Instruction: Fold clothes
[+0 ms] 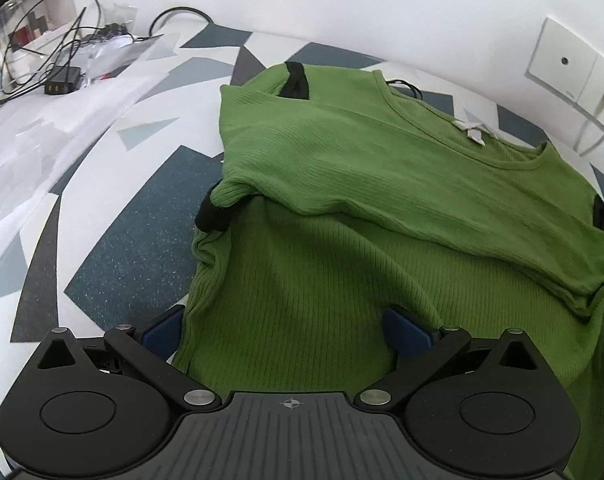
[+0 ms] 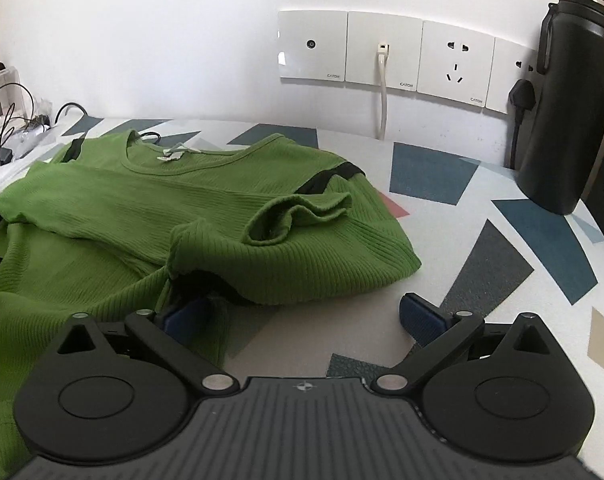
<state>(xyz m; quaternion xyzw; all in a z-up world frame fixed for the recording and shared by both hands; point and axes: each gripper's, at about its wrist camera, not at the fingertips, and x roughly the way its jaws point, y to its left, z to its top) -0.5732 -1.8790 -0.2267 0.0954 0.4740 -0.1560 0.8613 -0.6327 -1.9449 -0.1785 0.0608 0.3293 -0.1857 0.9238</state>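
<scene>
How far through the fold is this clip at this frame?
Partway. Done: both sleeves of the green ribbed top look folded in across its chest. In hand: nothing is gripped; the left gripper straddles the lower fabric with jaws open, and the right gripper sits open at the garment's edge. Left: the lower half looks unfolded, so a bottom-to-neckline fold probably remains.

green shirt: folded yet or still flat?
Partly folded. The green shirt has both sleeves turned in over its body; its lower half lies unfolded toward the grippers.

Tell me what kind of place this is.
Probably a home desk or worktable against a wall: wall sockets behind it, a black flask, tangled cables, and a green top spread out.
</scene>
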